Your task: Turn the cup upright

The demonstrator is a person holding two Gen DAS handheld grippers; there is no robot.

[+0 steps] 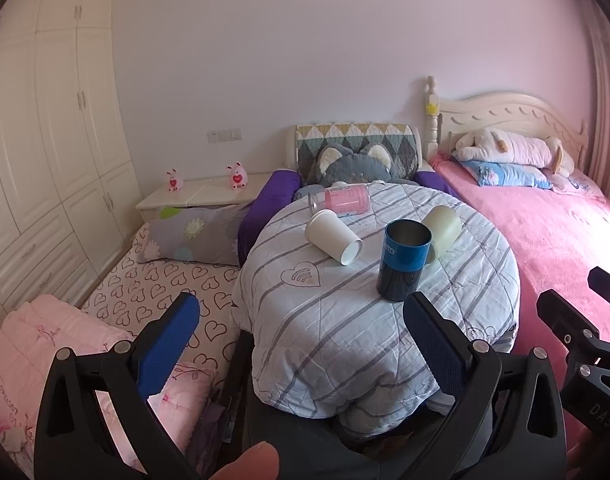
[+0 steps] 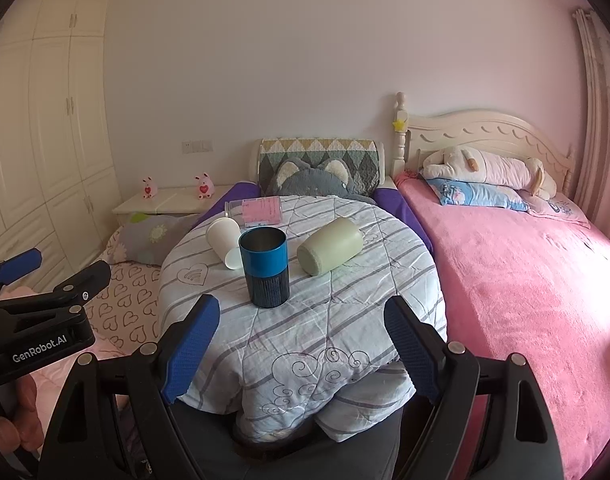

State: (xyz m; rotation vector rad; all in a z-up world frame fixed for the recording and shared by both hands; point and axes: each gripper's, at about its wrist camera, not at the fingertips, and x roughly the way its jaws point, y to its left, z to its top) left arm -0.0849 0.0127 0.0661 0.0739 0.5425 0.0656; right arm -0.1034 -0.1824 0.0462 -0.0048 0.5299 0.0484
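Observation:
Several cups sit on a round table covered by a striped quilt [image 1: 345, 320] [image 2: 305, 328]. A blue cup [image 1: 403, 264] [image 2: 264, 266] stands upright with its mouth up. A white paper cup [image 1: 332, 237] [image 2: 224, 240] lies on its side. A pale green cup [image 1: 443, 226] [image 2: 330, 251] lies on its side. A clear jar with a pink label [image 1: 341, 199] [image 2: 255, 211] lies on its side at the back. My left gripper [image 1: 301, 312] is open and empty before the table. My right gripper [image 2: 303, 316] is open and empty, near the blue cup.
A pink bed [image 2: 525, 280] with a plush toy lies to the right. A heart-print bed [image 1: 153, 288] with pillows lies to the left, beside a white nightstand [image 1: 201, 194] and wardrobe [image 1: 45, 140]. A grey plush cushion [image 1: 353, 162] is behind the table.

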